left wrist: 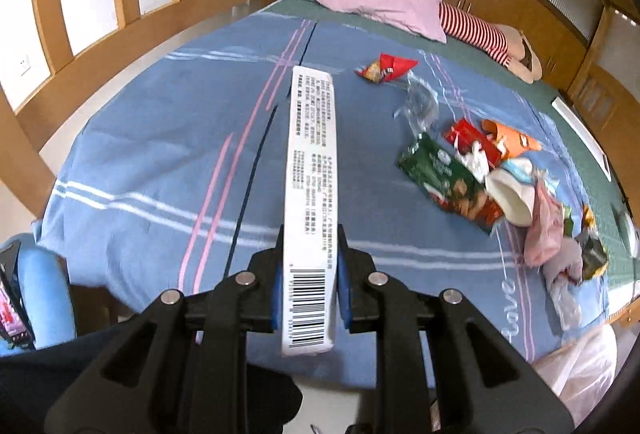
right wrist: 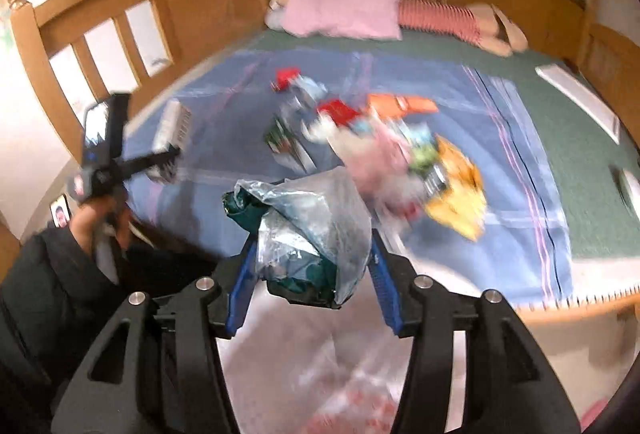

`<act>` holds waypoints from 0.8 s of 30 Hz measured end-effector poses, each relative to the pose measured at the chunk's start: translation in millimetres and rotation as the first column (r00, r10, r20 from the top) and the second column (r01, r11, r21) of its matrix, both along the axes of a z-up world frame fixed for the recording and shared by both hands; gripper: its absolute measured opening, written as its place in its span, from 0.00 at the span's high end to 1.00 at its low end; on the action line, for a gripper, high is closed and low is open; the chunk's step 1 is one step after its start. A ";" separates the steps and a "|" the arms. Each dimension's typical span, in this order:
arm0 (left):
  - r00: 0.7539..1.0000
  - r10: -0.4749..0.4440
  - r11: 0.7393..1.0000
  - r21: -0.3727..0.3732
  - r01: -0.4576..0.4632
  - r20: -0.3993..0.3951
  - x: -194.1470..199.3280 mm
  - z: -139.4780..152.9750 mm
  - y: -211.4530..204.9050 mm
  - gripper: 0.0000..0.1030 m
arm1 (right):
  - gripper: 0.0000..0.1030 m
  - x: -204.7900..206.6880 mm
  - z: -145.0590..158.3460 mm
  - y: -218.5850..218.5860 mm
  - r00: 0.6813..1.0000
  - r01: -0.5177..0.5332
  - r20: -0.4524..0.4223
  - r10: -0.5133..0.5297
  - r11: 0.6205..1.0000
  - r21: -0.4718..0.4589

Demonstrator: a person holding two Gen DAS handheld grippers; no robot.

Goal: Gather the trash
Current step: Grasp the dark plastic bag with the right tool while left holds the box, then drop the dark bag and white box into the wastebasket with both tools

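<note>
Two grippers work over a blue bedspread (left wrist: 152,162) strewn with wrappers: the left gripper (left wrist: 309,258) clamps a long white box (left wrist: 310,174) near its barcoded end, while a crumpled clear-and-green bag (right wrist: 308,234) sits between the right gripper's (right wrist: 310,254) half-spread blue pads.

Left claw (left wrist: 308,266) clamped on long white box (left wrist: 310,170) above bed (left wrist: 160,154).

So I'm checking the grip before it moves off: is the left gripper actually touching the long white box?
Touching. The left wrist view shows the left gripper's blue pads pressed against both sides of the white box, with no gap.
</note>
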State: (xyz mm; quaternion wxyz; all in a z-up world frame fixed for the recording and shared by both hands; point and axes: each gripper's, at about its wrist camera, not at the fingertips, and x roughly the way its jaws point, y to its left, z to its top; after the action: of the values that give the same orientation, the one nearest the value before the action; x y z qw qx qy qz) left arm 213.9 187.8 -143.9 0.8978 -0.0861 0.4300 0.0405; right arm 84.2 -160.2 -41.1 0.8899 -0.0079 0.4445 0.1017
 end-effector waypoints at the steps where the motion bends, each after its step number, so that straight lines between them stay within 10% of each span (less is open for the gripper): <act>1: 1.000 -0.003 1.000 0.004 0.003 0.001 -2.2 -0.9 -2.1 0.79 | 0.41 -9.0 -0.2 -4.3 1.000 0.014 -0.022 -0.014 1.000 0.001; 5: 1.000 -0.017 0.999 0.035 0.016 0.021 -20.1 4.4 -12.5 0.79 | 0.11 -31.7 -7.2 -27.7 0.997 0.070 -0.039 -0.068 0.997 0.044; 14: 0.954 -0.291 0.952 -0.081 0.296 0.074 -82.8 37.7 -87.9 0.79 | 0.07 -56.7 28.5 -72.8 0.969 0.172 0.120 -0.215 0.940 0.296; 18: 0.860 -0.498 0.847 -0.152 0.509 0.107 -111.3 53.1 -140.4 0.79 | 0.07 -70.3 45.7 -99.8 0.929 0.209 0.191 -0.317 0.875 0.436; 24: 0.652 -0.750 0.624 -0.210 0.753 0.111 -154.5 51.0 -208.4 0.79 | 0.05 -89.1 65.0 -129.8 0.868 0.250 0.255 -0.425 0.819 0.516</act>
State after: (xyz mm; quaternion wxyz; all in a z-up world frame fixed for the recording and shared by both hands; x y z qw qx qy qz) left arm 59.4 -20.6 -92.8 0.8182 -0.0057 0.4226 -0.3898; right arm -4.9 -290.0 23.9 0.9345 0.2682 0.2306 0.0401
